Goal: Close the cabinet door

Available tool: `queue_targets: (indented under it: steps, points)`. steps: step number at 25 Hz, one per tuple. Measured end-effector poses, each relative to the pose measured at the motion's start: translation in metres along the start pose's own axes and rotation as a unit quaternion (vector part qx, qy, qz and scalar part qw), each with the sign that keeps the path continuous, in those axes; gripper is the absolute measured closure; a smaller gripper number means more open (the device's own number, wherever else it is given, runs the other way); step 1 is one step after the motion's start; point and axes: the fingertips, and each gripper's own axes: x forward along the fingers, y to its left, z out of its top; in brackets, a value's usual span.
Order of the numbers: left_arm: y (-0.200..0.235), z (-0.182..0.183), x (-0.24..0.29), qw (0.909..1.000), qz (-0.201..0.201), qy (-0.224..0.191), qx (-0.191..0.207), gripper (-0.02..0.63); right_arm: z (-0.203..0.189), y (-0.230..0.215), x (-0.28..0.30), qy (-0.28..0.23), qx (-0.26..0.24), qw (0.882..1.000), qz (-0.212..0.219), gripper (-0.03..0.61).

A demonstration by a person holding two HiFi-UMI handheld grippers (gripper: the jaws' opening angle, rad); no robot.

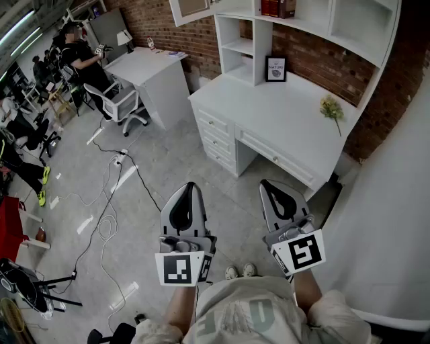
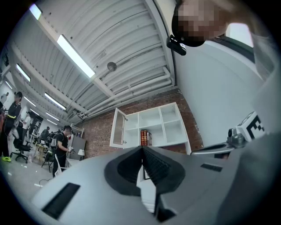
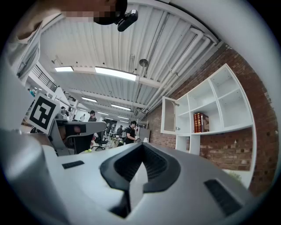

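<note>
Ahead of the left gripper (image 1: 190,186) and the right gripper (image 1: 269,183), both clenched on nothing, a white desk (image 1: 289,111) stands on grey floor (image 1: 161,168) against a brick wall (image 1: 316,57); above them the shelf unit (image 2: 172,127) holds red books (image 2: 144,137) in one compartment; beside it, on the left gripper's side, the cabinet door (image 2: 118,128) hangs open, well apart from both

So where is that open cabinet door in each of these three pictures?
Head view: the cabinet door is at the top edge, left of centre, swung open.
Left gripper view: the door is near the middle, slightly left.
Right gripper view: the door is right of centre.
Shared landmark: the red books, shelved just right of the door.
</note>
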Motion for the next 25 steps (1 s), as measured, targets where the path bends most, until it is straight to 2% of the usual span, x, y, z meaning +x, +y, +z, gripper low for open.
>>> queue_targets:
  steps: [5, 12, 17, 25]
  points:
    - [-0.007, 0.001, 0.003, 0.9999, -0.007, 0.006, 0.008, 0.601, 0.003, -0.003, 0.001, -0.002, 0.000, 1.000, -0.002, 0.566]
    - [-0.018, -0.002, 0.007, 0.9997, -0.023, 0.011, 0.002, 0.601, 0.000, -0.005, 0.001, 0.003, 0.002, 1.000, -0.003, 0.566]
    - [-0.019, -0.007, 0.015, 0.9997, -0.019, 0.013, -0.008, 0.601, 0.000, -0.012, -0.004, 0.000, 0.003, 1.000, 0.000, 0.566]
    - [-0.033, -0.020, 0.026, 0.9999, -0.015, 0.006, 0.001, 0.601, -0.037, -0.051, -0.028, 0.036, 0.000, 0.999, -0.026, 0.566]
